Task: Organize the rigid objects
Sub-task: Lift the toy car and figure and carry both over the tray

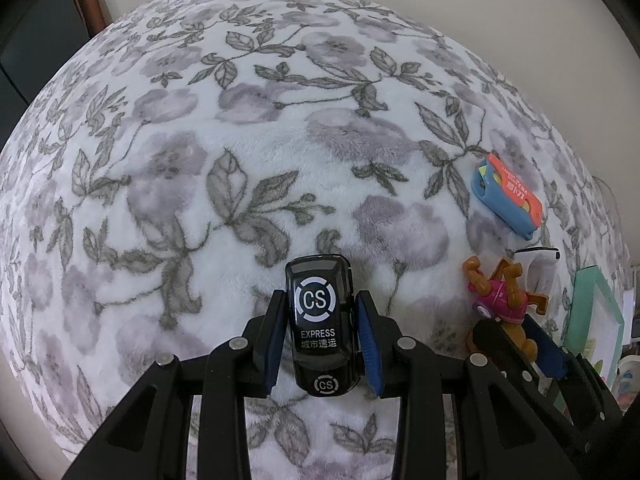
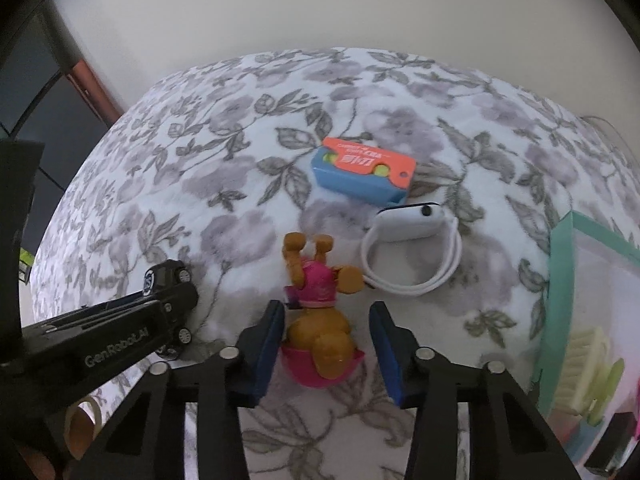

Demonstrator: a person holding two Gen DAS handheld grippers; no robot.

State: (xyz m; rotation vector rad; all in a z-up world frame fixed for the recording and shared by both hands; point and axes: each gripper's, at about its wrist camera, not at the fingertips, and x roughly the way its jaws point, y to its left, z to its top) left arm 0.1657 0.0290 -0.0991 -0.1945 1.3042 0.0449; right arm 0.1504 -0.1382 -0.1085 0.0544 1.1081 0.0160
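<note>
Two grippers: your left gripper (image 1: 322, 334) jaws clamp the black toy van (image 1: 322, 324), long axis straight ahead over open blanket (image 1: 200, 160); your right gripper (image 2: 326, 344) jaws straddle the dog figure (image 2: 320, 320), left pad touching, right pad apart.

One black toy car (image 1: 322, 326), one brown dog figure (image 2: 320, 312) in pink, one orange-and-blue case (image 2: 366, 170), one white smartwatch (image 2: 412, 248) (band looped), one green-rimmed bin (image 2: 560, 280), two grippers.
</note>
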